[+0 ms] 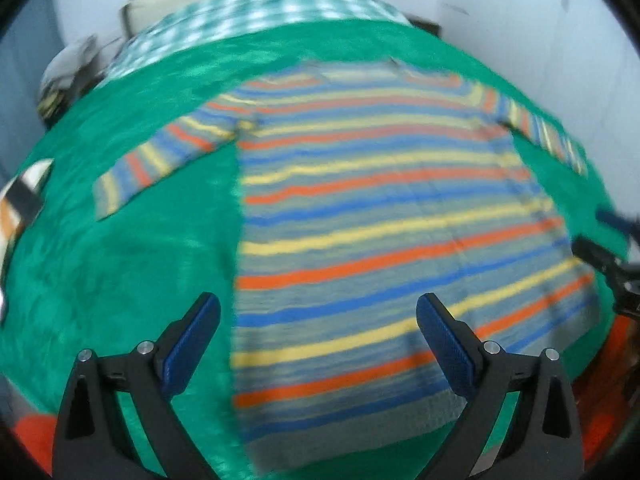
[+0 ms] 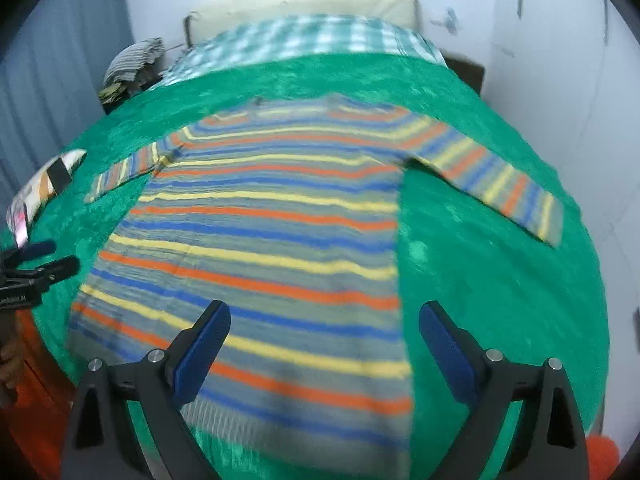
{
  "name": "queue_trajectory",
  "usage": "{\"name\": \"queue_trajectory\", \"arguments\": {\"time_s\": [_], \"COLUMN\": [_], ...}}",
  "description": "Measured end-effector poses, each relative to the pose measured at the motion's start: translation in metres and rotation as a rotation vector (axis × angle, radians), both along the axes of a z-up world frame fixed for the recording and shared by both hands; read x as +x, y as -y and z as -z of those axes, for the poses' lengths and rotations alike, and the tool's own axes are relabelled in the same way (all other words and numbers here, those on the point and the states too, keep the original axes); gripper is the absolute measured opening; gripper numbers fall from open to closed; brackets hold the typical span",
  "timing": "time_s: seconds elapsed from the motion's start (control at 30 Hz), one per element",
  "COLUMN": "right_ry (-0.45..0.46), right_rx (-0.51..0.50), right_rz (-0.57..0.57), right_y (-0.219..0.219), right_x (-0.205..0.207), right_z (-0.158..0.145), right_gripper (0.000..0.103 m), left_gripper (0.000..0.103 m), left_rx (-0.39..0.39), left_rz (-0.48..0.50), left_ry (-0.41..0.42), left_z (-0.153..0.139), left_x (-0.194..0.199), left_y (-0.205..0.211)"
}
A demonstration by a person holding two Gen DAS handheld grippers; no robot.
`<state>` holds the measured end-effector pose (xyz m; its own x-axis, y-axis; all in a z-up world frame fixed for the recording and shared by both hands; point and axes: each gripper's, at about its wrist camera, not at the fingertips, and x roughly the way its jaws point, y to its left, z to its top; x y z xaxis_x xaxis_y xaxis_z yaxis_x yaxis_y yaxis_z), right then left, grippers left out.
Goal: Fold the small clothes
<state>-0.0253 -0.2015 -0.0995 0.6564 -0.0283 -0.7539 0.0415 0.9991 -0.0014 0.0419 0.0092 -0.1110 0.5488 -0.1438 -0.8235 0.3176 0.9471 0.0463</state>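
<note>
A small long-sleeved sweater (image 1: 380,220) with blue, yellow, orange and grey stripes lies flat on a green blanket (image 1: 120,260), sleeves spread out to both sides. It also shows in the right wrist view (image 2: 272,240). My left gripper (image 1: 318,312) is open and empty, hovering above the sweater's lower left hem. My right gripper (image 2: 324,320) is open and empty above the sweater's lower right hem. The left gripper also shows at the left edge of the right wrist view (image 2: 44,264), and the right gripper at the right edge of the left wrist view (image 1: 600,256).
The green blanket (image 2: 500,280) covers a bed with a green checked sheet (image 2: 312,40) and a cream headboard (image 2: 304,0) at the far end. A patterned pillow (image 2: 44,188) lies at the left. A pile of clothes (image 2: 132,60) sits beside the bed. White walls surround.
</note>
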Motion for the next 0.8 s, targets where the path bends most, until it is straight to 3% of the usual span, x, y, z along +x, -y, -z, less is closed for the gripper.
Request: {"name": "queue_trajectory", "arguments": {"time_s": [0.1, 0.17, 0.23, 0.33, 0.47, 0.53, 0.57, 0.7, 0.8], "right_ry": [0.037, 0.048, 0.038, 0.039, 0.048, 0.034, 0.014, -0.115, -0.111], "right_rx": [-0.038, -0.072, -0.087, -0.062, -0.050, -0.048, -0.044, 0.001, 0.012], "right_rz": [-0.049, -0.069, -0.067, -0.019, 0.030, 0.037, 0.040, 0.064, 0.082], "right_y": [-0.011, -0.011, -0.007, 0.006, 0.017, 0.020, 0.022, 0.030, 0.034], "right_x": [-0.009, -0.017, -0.013, -0.006, -0.001, 0.000, 0.001, 0.009, 0.009], "right_z": [0.011, 0.018, 0.024, 0.026, 0.028, 0.031, 0.035, 0.064, 0.069], "right_gripper": [0.094, 0.094, 0.094, 0.094, 0.094, 0.094, 0.094, 0.096, 0.103], "left_gripper": [0.099, 0.099, 0.099, 0.099, 0.100, 0.103, 0.103, 0.103, 0.103], "left_rx": [0.033, 0.013, -0.033, -0.040, -0.063, -0.123, -0.142, -0.095, -0.100], "left_rz": [0.004, -0.015, -0.057, -0.148, -0.245, -0.284, -0.301, -0.296, -0.291], "left_ry": [0.028, 0.015, 0.021, 0.068, -0.025, -0.084, -0.067, -0.021, -0.019], "left_z": [0.020, 0.024, 0.023, 0.020, 0.042, 0.057, 0.058, 0.059, 0.060], "left_x": [-0.012, -0.014, -0.007, 0.006, 0.029, 0.036, 0.035, 0.027, 0.026], "left_y": [0.001, -0.010, -0.027, -0.048, -0.072, -0.083, -0.085, -0.076, -0.077]}}
